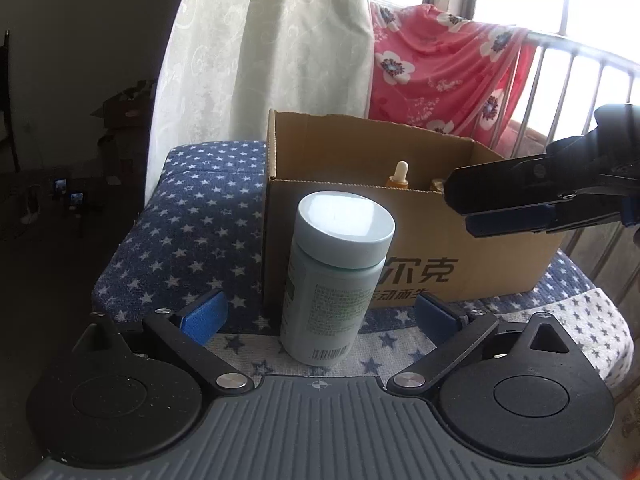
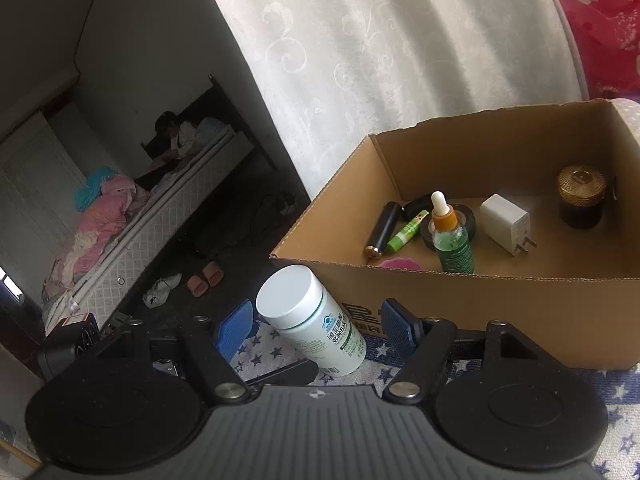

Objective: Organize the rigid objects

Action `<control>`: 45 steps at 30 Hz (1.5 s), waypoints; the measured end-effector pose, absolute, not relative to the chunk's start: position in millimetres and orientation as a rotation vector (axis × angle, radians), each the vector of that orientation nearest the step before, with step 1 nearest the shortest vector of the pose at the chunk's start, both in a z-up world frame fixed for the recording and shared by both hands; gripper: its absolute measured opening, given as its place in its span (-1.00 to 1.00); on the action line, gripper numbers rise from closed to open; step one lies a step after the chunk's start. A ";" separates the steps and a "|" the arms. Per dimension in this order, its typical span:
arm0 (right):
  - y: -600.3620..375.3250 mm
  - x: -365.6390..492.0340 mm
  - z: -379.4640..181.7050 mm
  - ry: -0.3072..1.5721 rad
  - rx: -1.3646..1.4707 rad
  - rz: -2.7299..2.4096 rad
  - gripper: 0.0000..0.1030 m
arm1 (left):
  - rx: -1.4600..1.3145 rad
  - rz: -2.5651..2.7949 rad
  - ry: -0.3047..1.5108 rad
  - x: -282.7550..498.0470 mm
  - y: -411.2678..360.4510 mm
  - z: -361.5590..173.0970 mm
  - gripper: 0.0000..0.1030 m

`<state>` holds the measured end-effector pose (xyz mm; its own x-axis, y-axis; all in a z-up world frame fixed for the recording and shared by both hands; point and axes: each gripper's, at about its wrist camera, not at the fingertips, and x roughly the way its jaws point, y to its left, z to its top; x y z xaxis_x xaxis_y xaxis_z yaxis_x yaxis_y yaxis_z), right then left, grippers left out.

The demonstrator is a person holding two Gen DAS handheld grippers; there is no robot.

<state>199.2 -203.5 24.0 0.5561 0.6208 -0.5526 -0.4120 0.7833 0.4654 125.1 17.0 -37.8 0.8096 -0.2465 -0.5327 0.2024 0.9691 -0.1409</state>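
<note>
A white plastic bottle (image 1: pixel 328 280), cylindrical with a smooth, flat-topped pale cap and a printed paper label, is seen standing upright on a star-patterned cloth (image 1: pixel 192 232), just in front of the near wall of a cardboard box (image 1: pixel 460 264). The cloth is soft and woven: navy with white stars farther back, and white with navy stars under the bottle.

The left claw (image 1: pixel 320 316) is released, its two blue ribbed pads spread wide on either side of the bottle's lower body without touching it. The right claw (image 2: pixel 316 326) is likewise released; in the right wrist view the bottle (image 2: pixel 316 320) is framed between its blue pads, and no contact with them can be made out. In the left wrist view the right claw (image 1: pixel 464 208) is seen from the side, reaching in over the right part of the box.

The box (image 2: pixel 480 300) is open-topped, of plain brown corrugated board with a torn, ragged rim and dark printed characters on its front. Inside it are held a green dropper bottle (image 2: pixel 452 240) with an orange collar and a white rubber bulb, a black roll of tape (image 2: pixel 468 220) behind it, a slim black cylinder (image 2: pixel 382 232) with a brass-coloured end, a small green tube (image 2: pixel 408 232), a boxy white charger plug (image 2: pixel 506 222) with metal prongs, and a dark jar (image 2: pixel 580 196) with a ridged golden lid.

A pale embossed curtain (image 1: pixel 272 60) hangs behind the box, beside a red floral fabric (image 1: pixel 440 68) draped over a metal railing (image 1: pixel 580 64).
</note>
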 end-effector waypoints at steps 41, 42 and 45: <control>-156.4 207.4 11.3 0.866 0.179 0.577 0.28 | -0.066 -0.311 0.590 111.6 -16.4 -47.0 0.07; -157.4 206.8 11.0 0.866 0.177 0.575 0.28 | -0.067 -0.316 0.590 110.0 -17.3 -46.6 0.07; -160.2 207.2 8.9 0.868 0.181 0.567 0.27 | -0.049 -0.314 0.583 110.5 -21.7 -47.5 0.07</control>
